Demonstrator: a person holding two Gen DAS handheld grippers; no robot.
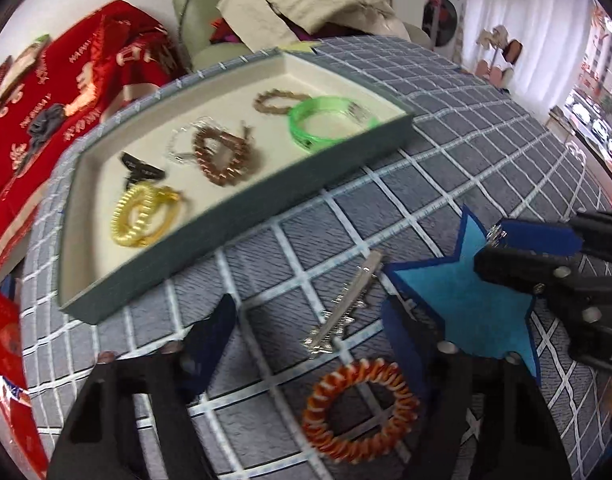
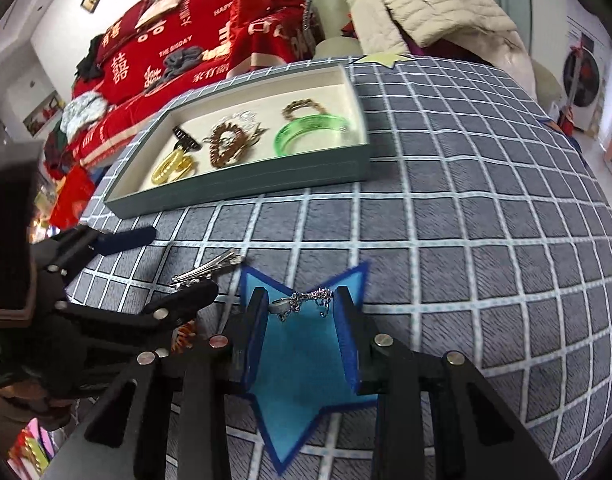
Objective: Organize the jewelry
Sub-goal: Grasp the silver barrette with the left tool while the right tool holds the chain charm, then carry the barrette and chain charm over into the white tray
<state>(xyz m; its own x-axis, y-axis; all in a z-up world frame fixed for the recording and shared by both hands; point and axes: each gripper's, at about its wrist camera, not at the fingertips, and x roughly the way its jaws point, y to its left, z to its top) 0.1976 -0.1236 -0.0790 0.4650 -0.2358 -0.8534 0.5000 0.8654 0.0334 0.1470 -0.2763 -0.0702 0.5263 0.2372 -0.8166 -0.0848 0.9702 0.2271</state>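
A grey-green tray (image 1: 233, 236) (image 2: 245, 188) with cream lining holds a yellow spiral tie (image 1: 141, 216), a black clip (image 1: 139, 168), brown bead bracelets (image 1: 221, 160) and a green bangle (image 1: 326, 120). My left gripper (image 1: 308, 306) (image 2: 181, 260) is open, pointing down over the checked cloth. A silver hair clip (image 1: 342, 308) (image 2: 205, 270) lies between its fingers, and an orange spiral tie (image 1: 360, 408) lies just nearer. My right gripper (image 2: 301, 308) (image 1: 546, 264) is shut on a small sparkly silver ornament (image 2: 306, 302) (image 1: 496, 236) over a blue star mat (image 2: 301, 368) (image 1: 458, 292).
The grey checked tablecloth (image 2: 446, 220) spreads out to the right of the tray. A red printed bedspread (image 2: 209, 36) lies beyond the table's left edge. A green armchair with a beige quilted jacket (image 2: 434, 16) stands behind the table.
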